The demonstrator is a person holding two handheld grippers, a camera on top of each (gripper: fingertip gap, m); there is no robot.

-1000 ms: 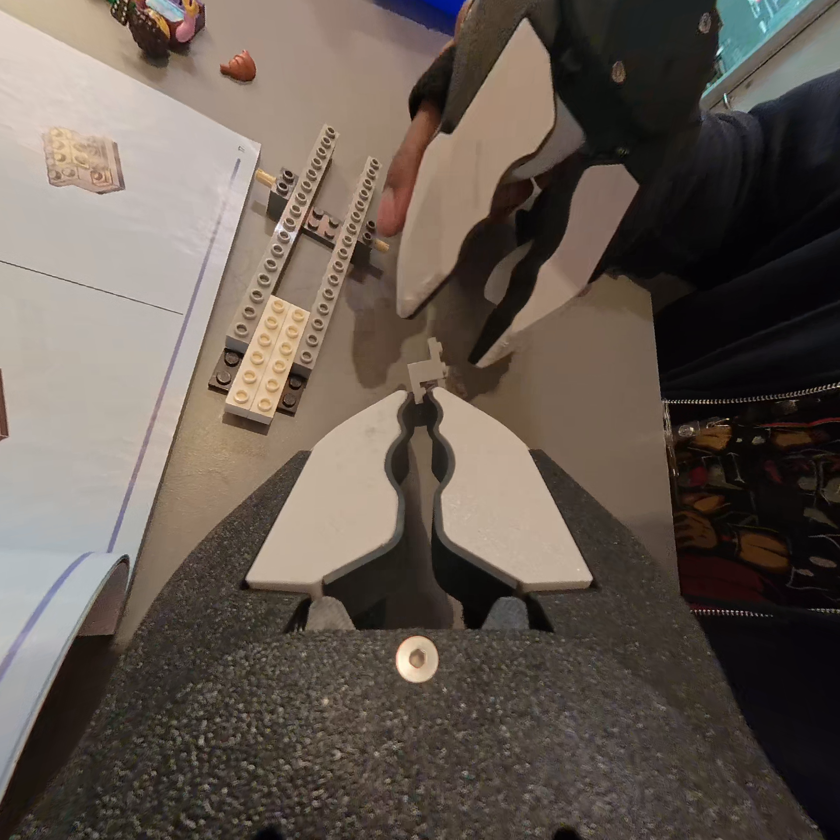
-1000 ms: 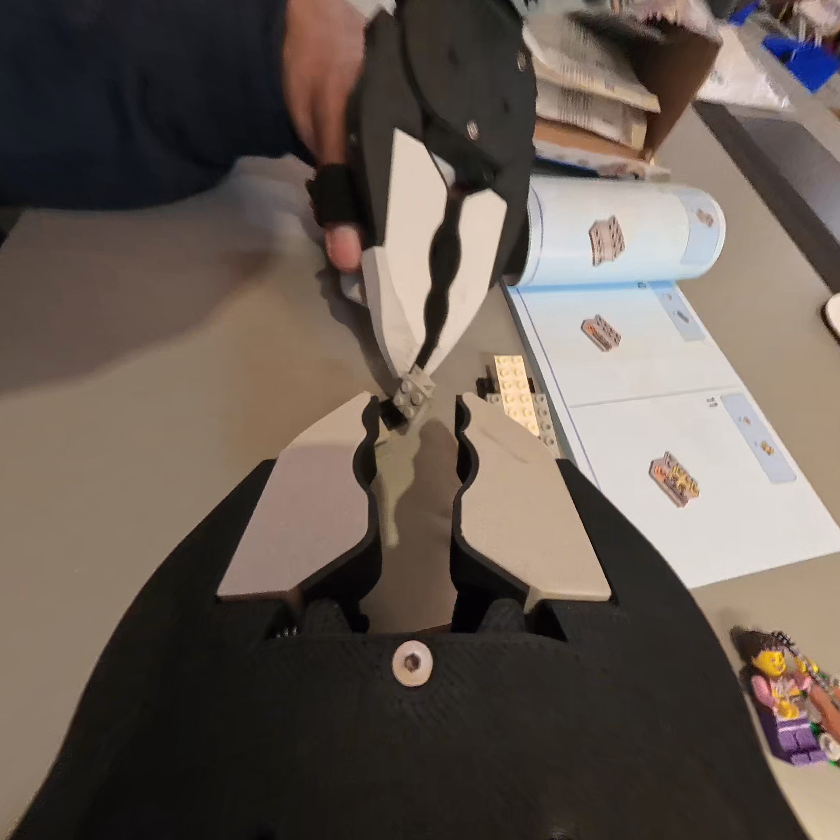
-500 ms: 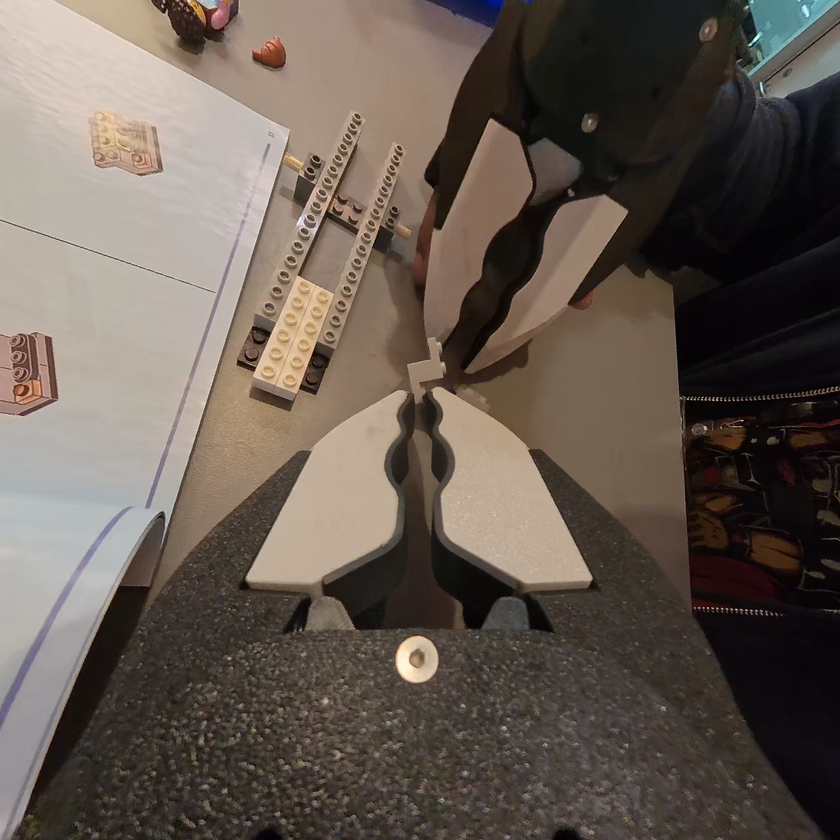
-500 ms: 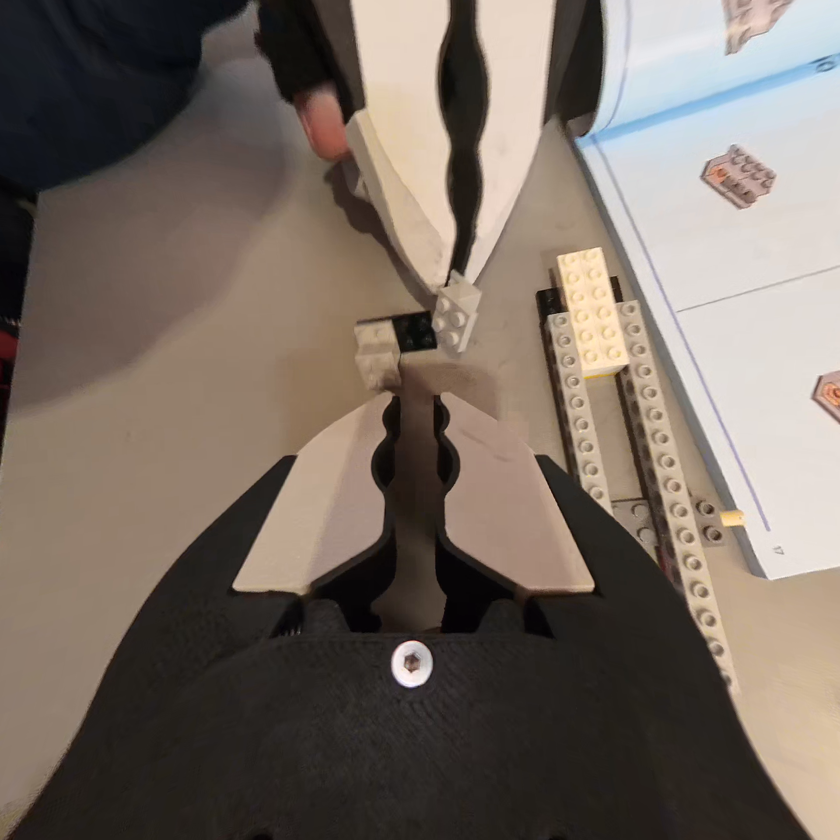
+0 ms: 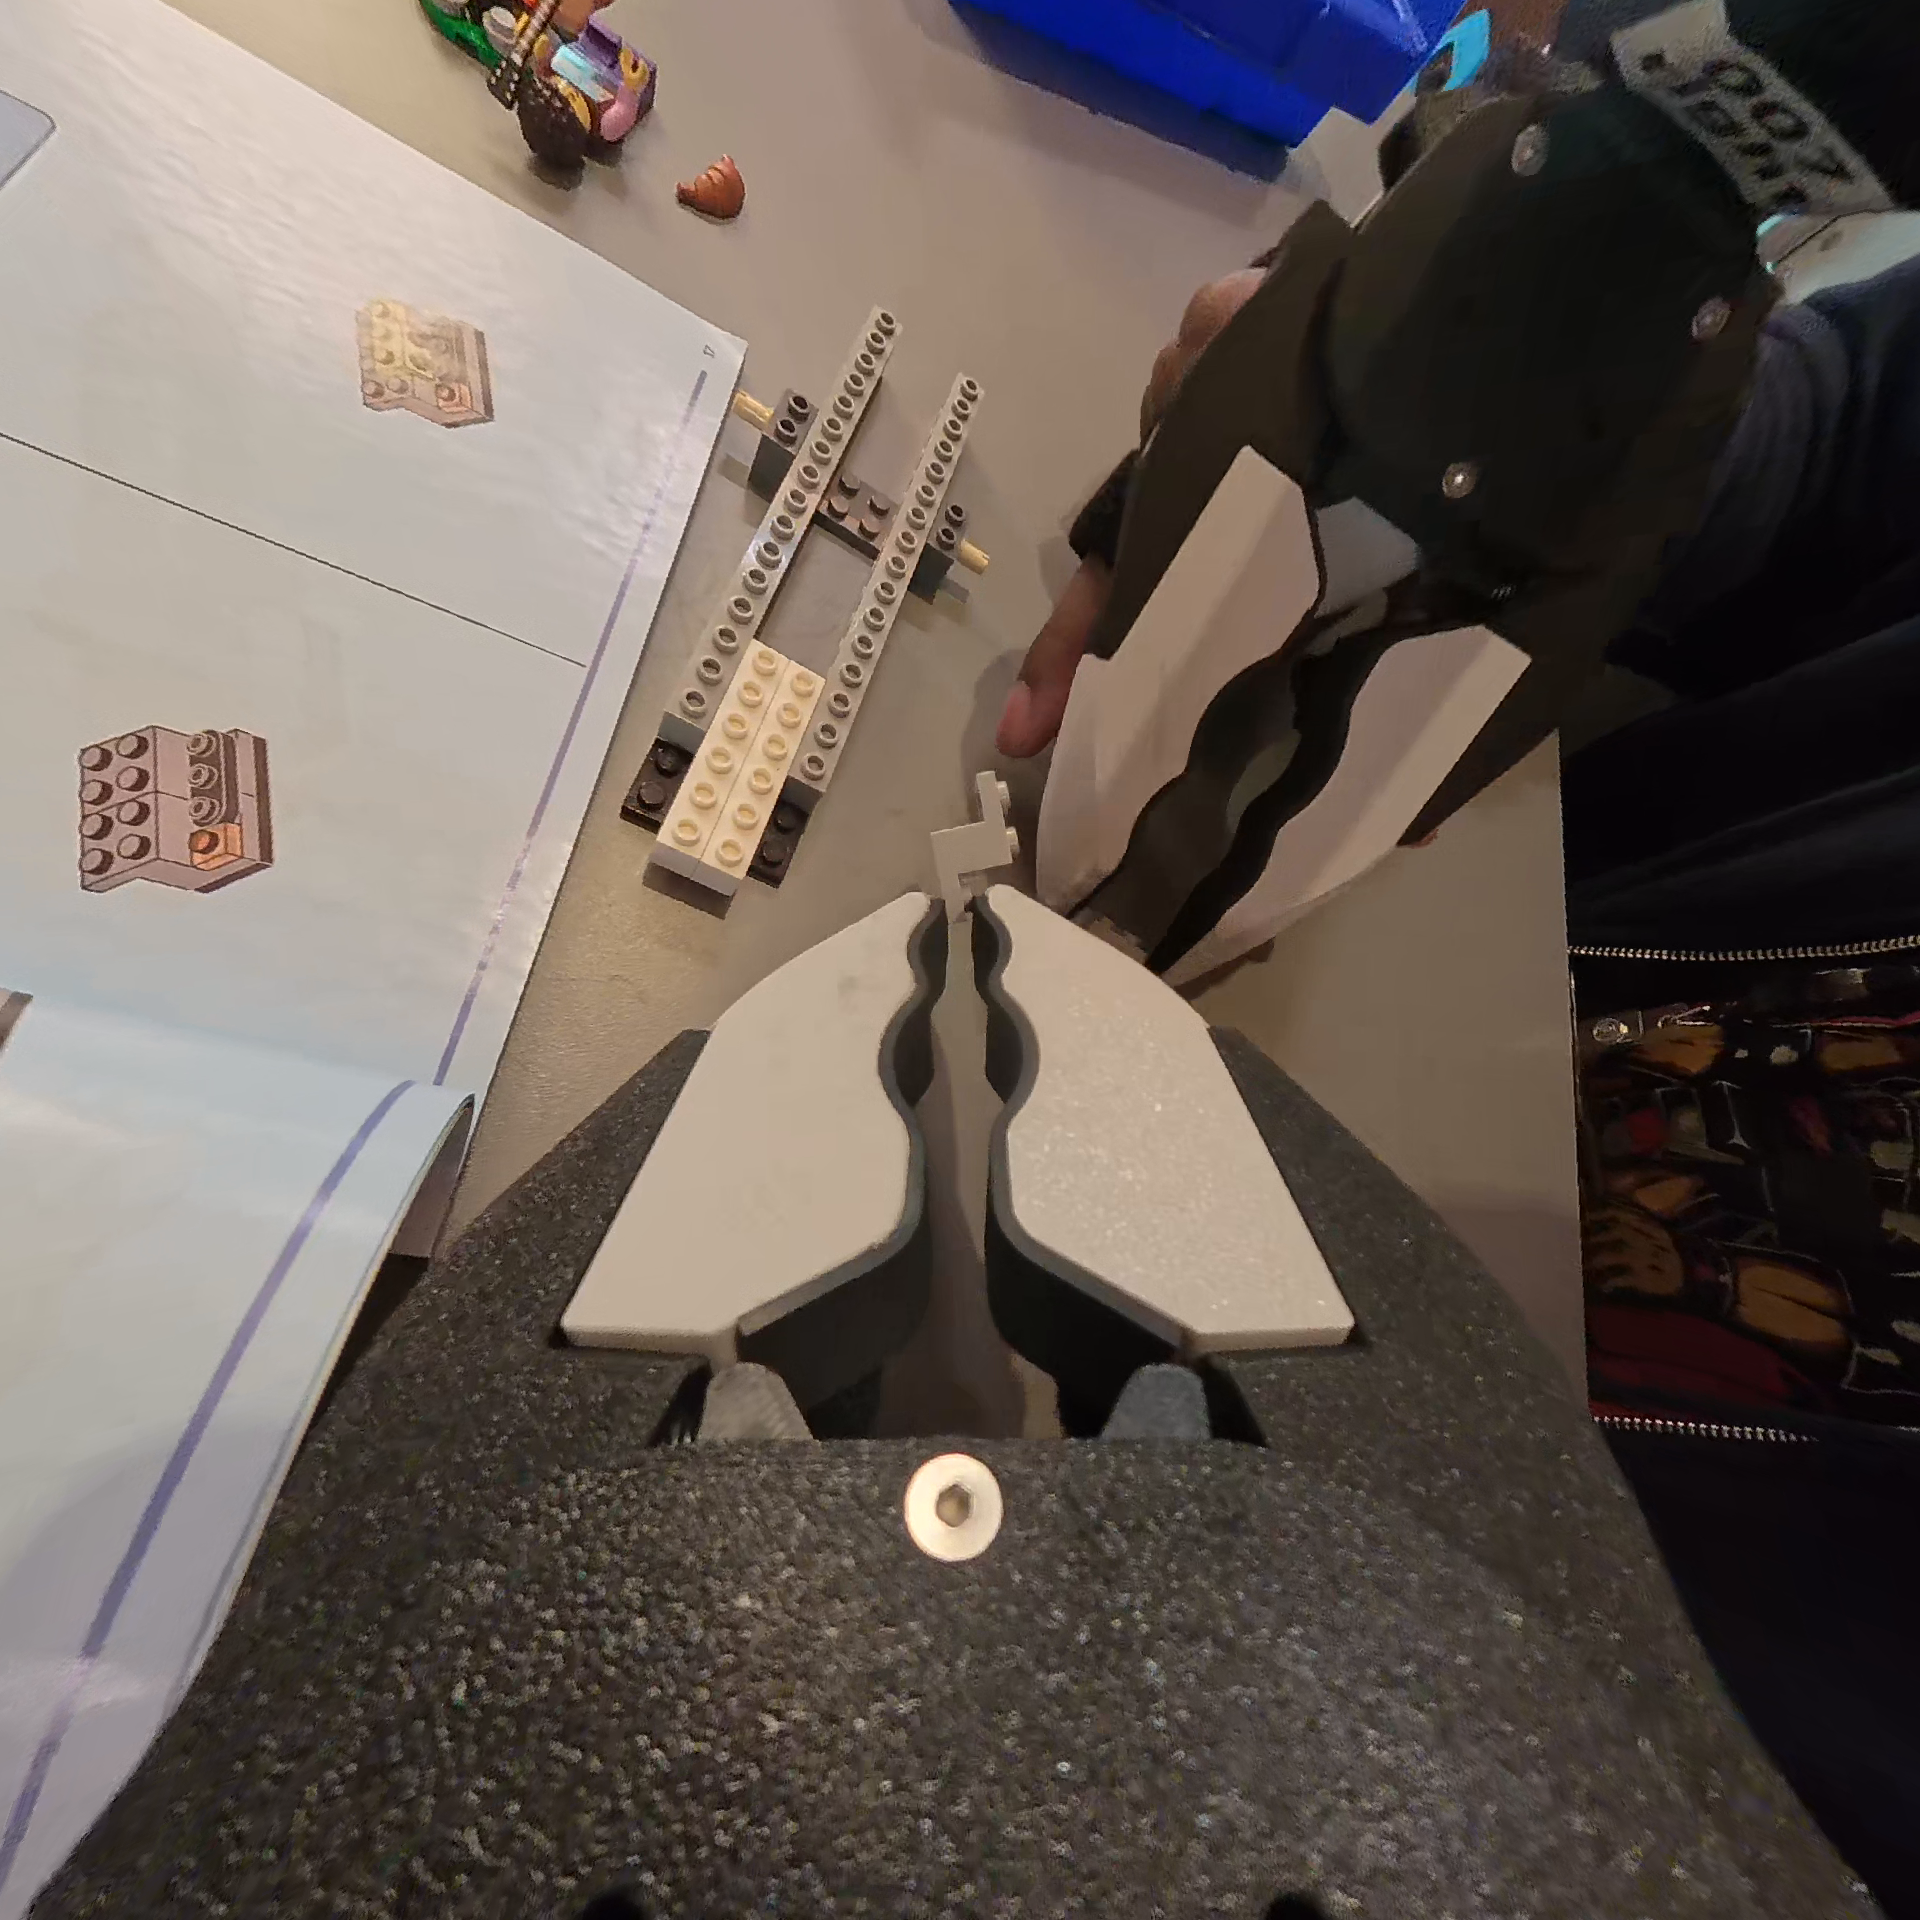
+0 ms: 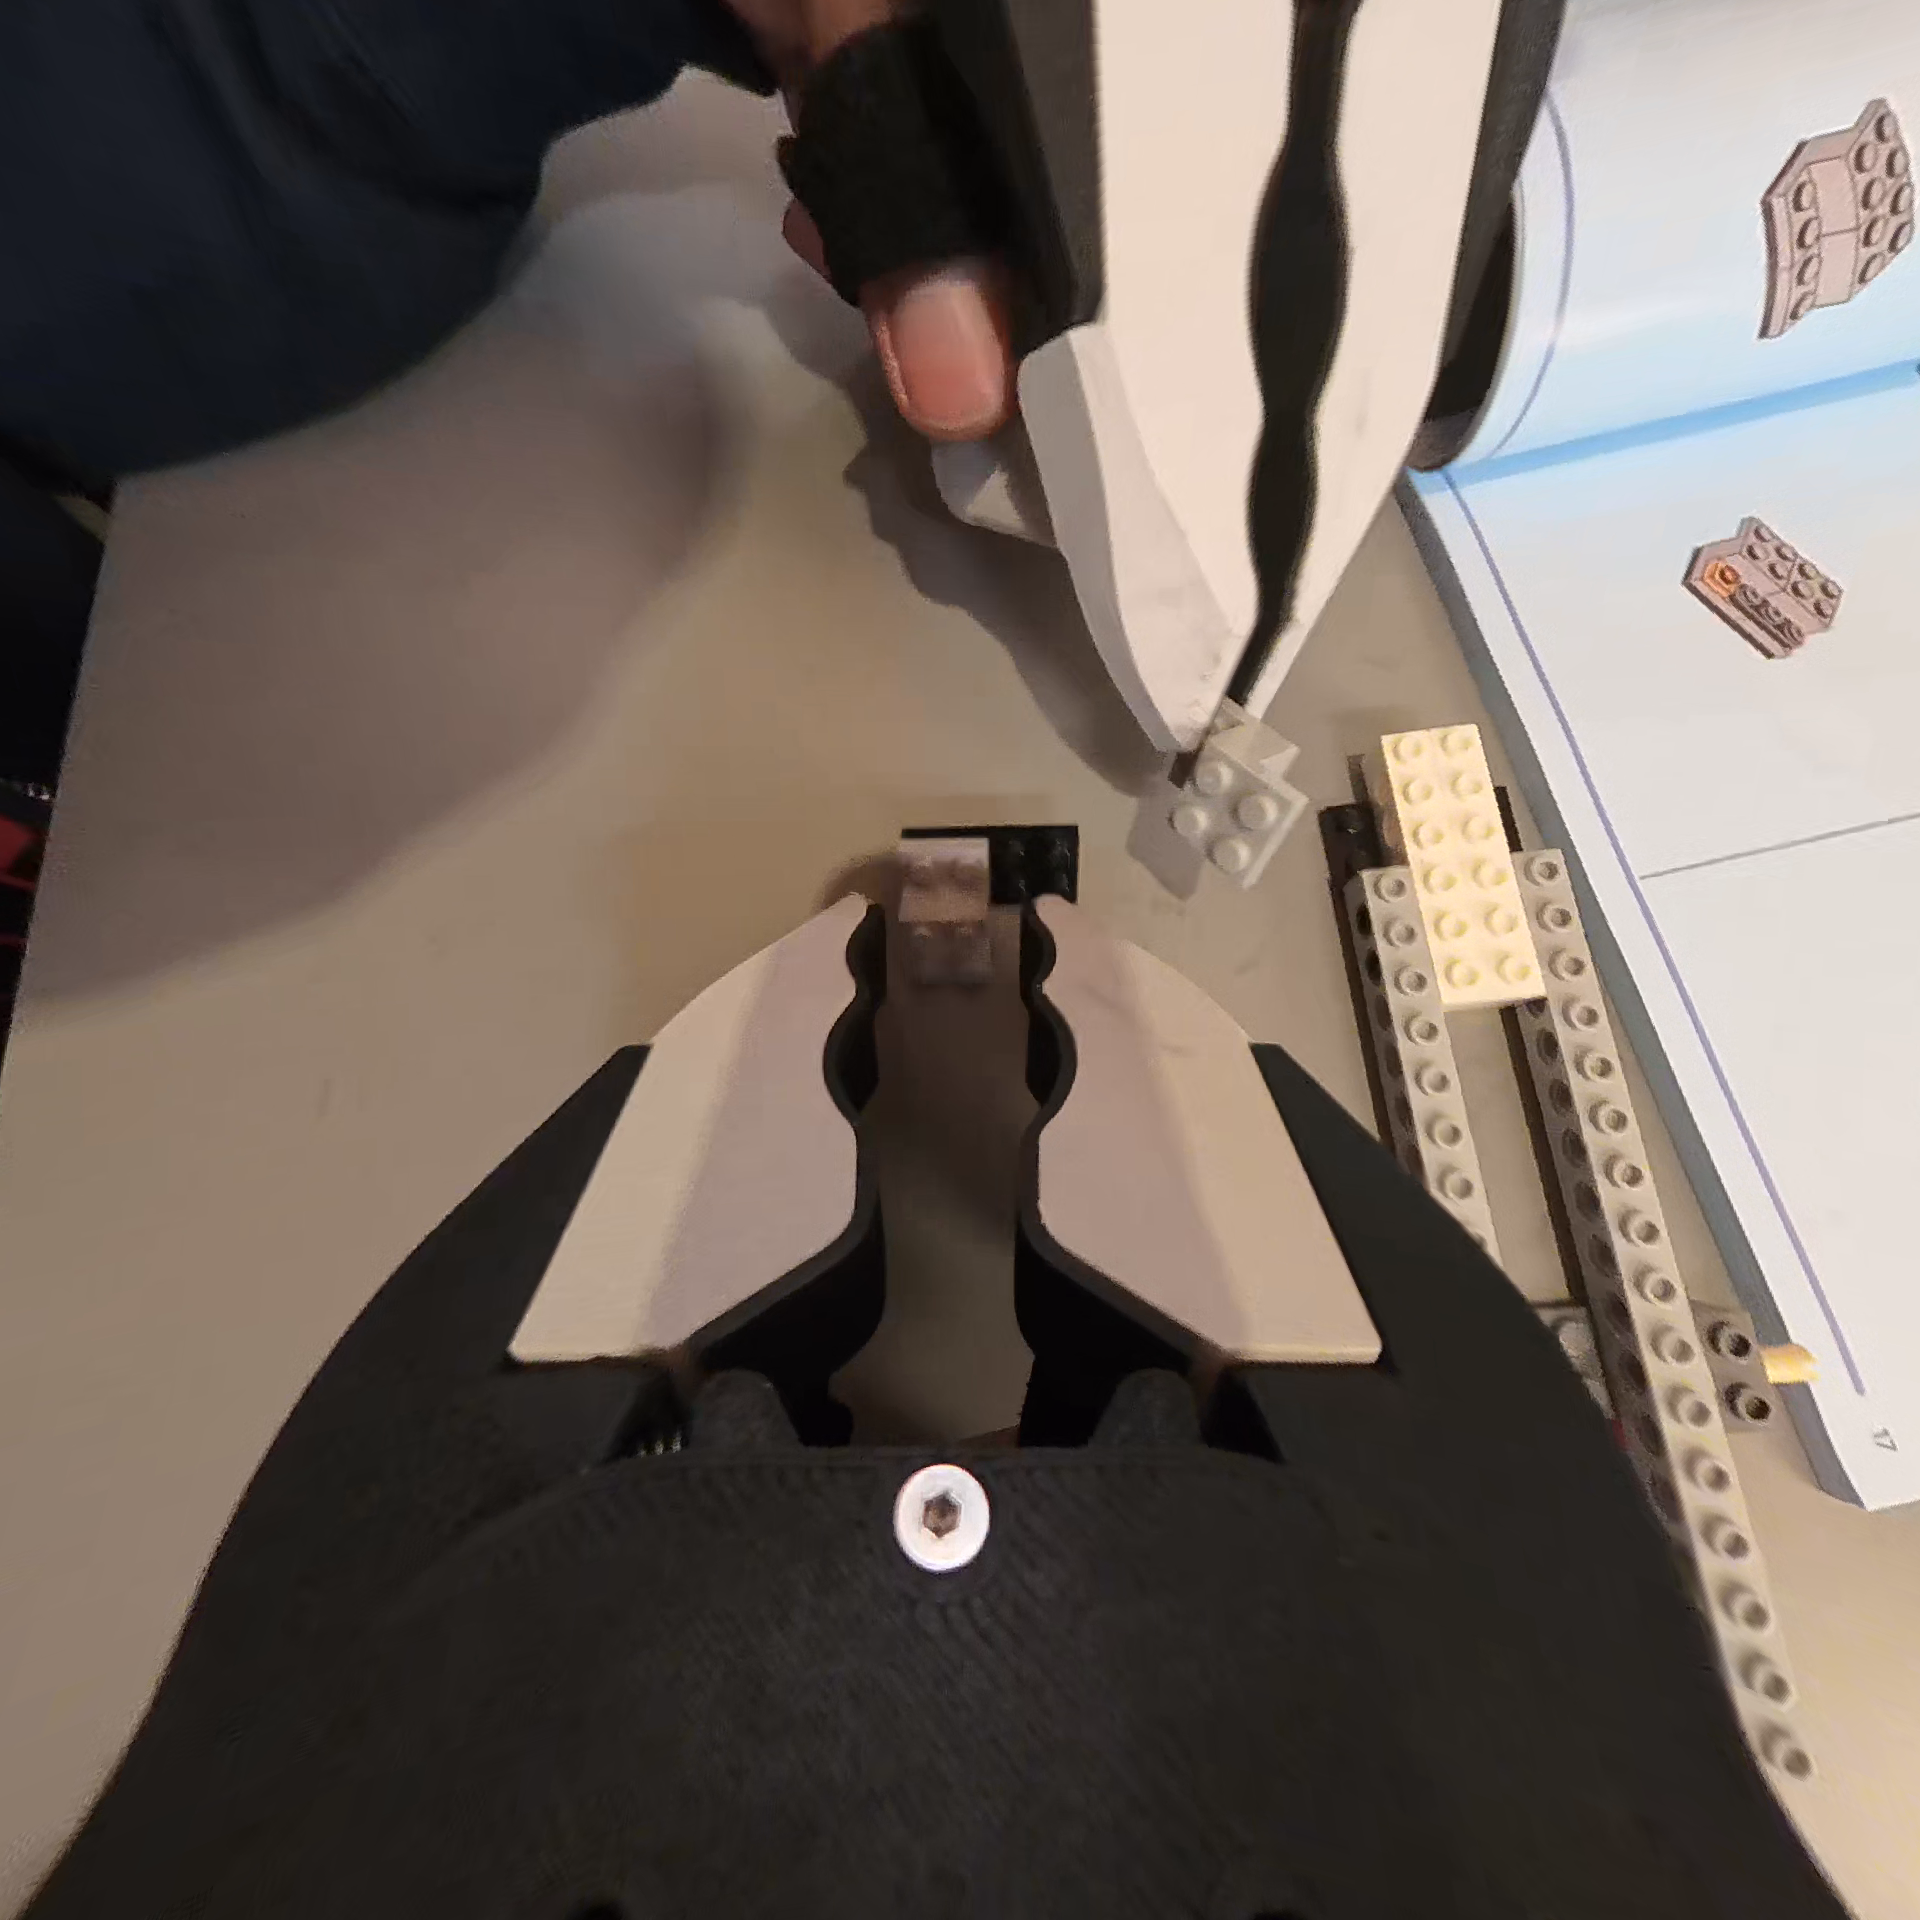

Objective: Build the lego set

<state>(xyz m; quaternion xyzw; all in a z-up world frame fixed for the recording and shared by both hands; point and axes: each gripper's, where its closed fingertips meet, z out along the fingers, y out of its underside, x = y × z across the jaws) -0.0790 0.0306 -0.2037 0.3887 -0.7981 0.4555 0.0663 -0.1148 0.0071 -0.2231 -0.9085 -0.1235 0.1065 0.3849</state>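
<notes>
Grey tabletop [image 5: 1351, 1039] fills both views. Near centre of left wrist view, left gripper [image 5: 961, 902] is nearly closed, pads pinched on a light grey bracket piece [image 5: 975, 844]. Right gripper [image 6: 951, 909] is seen part open w/ a blurred grey-and-black brick [image 6: 971, 883] between its tips; contact can't be told. Farther off, a long grey brick frame [image 5: 810, 582] is laid beside an instruction booklet [image 5: 260, 520].

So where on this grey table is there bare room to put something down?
Bare tabletop lies left of the right gripper, up to the dark sleeve. It is crowded between the long grey studded brick frame and the pale blue instruction booklet.
</notes>
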